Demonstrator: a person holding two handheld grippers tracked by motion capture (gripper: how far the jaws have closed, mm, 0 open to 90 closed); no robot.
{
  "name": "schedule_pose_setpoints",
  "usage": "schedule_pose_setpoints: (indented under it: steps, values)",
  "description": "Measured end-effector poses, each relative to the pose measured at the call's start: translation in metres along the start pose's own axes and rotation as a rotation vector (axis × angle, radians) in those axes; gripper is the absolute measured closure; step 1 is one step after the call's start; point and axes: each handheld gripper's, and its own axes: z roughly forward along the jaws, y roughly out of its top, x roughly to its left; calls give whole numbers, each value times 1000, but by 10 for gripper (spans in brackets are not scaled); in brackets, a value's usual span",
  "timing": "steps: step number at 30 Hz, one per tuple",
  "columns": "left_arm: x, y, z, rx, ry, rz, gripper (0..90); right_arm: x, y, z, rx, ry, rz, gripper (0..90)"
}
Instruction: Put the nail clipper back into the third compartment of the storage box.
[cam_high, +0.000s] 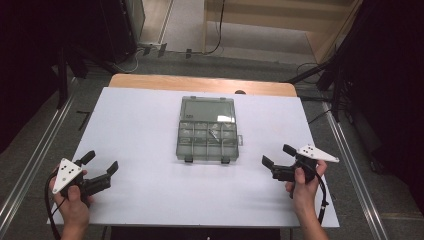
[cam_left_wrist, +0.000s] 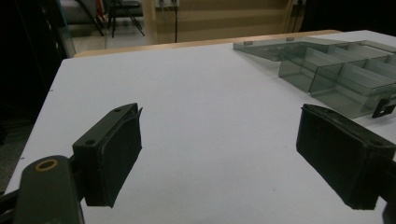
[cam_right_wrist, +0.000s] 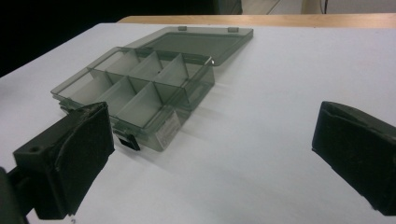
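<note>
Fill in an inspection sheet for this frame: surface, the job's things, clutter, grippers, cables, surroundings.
Surface: white sheet over a wooden table; no marks seen.
Job's things: smoky clear compartment box at the middle of the sheet, its lid open and lying flat on the far side; two black latches on the near edge; small items in one or two compartments, too small to tell.
Clutter: nothing seen.
Grippers: left gripper open, near the near-left corner; right gripper open, near right; both apart from the box.
Cables: one trails from each gripper past the person's wrist; more lie on the floor beyond the table.
Surroundings: dark stands and curtains at both sides, metal rails along the floor.
</note>
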Motion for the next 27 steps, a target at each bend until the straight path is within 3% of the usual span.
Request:
schedule_pose_setpoints:
  steps: [12,20,27]
  values:
    - [0,0,0,0,4,0,141,-18,-13,-28,-30,-38,31,0]
    - [-1,0,0,1,10,0,142,-29,-21,-43,-43,-63,25,0]
    - [-1,0,1,5,6,12,141,-47,-29,-58,-76,-82,13,0]
